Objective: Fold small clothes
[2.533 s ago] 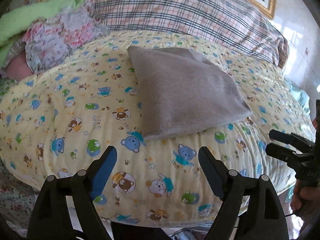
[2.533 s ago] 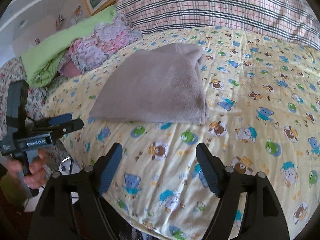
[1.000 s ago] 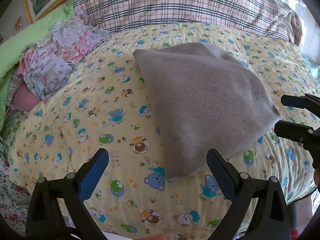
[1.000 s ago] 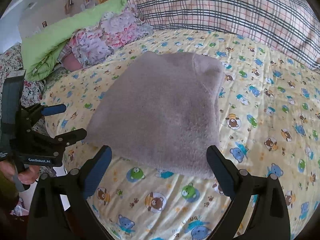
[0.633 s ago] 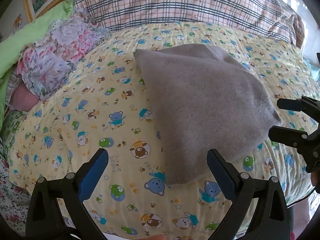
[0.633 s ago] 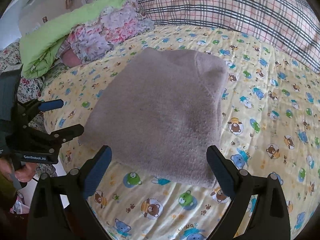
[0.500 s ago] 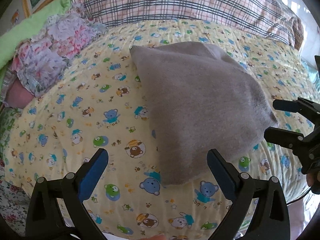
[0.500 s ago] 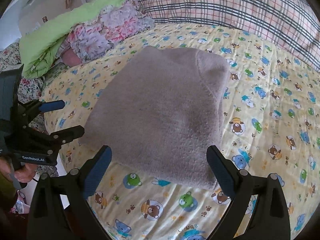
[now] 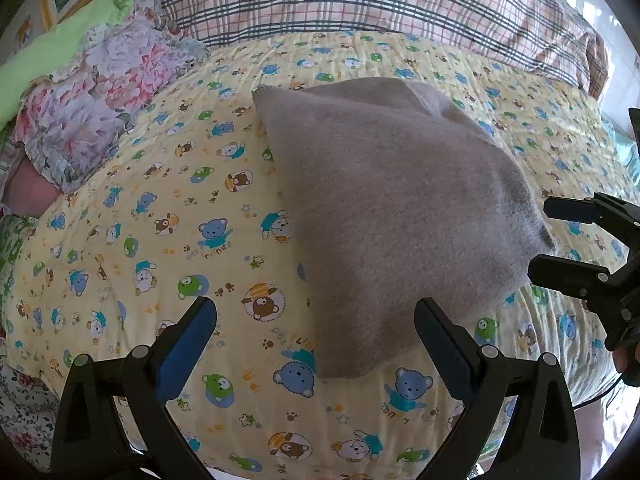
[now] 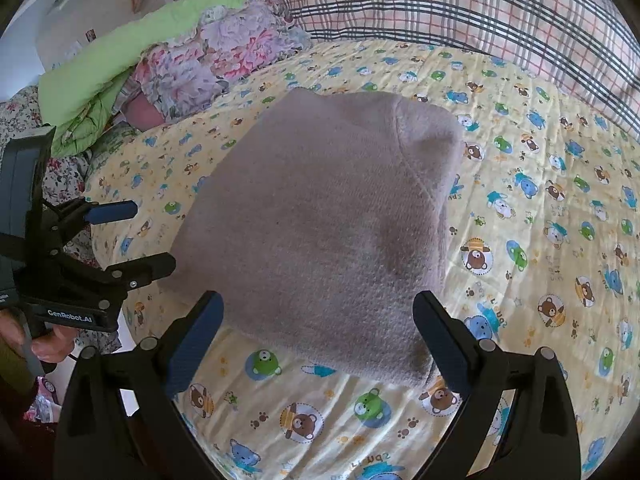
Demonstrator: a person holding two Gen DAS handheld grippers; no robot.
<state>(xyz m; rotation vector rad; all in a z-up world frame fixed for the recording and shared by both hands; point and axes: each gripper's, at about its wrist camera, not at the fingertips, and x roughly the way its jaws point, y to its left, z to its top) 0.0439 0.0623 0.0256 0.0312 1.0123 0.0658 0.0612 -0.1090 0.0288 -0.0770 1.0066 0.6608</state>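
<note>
Grey fleece garment [image 9: 392, 216], one only, lies folded flat on the yellow bear-print quilt [image 9: 168, 216], near its front edge. Both tongs have closed in since a moment ago: left gripper [image 9: 316, 336] and right gripper [image 10: 318, 330], jaws apart, empty, flank its near corners, suggesting another fold.

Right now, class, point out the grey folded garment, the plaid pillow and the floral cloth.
grey folded garment [image 10: 320, 232], right wrist view, middle of its top.
plaid pillow [image 9: 360, 4], left wrist view, its front face.
floral cloth [image 9: 100, 96], left wrist view, its crumpled middle.
</note>
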